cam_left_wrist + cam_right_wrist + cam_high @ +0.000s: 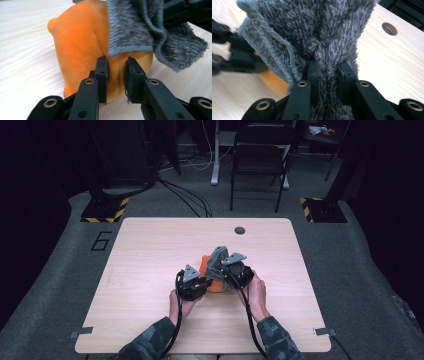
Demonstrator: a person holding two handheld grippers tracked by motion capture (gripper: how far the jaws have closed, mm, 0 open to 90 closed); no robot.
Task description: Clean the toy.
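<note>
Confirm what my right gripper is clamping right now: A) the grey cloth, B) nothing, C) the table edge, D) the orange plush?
A: in the right gripper view, the right gripper has its jaws pinched on a bunched fold of the grey cloth.

One table (150, 270), light wood, one round hole (240, 230) near far edge. One orange plush toy (82, 45). One grey fuzzy cloth (317, 30). Two grippers: left gripper (116, 77), right gripper (328, 77). Two hands at them. One folding chair (260, 155) behind table. Two yellow-black striped stand bases (105, 210) on floor.
</note>
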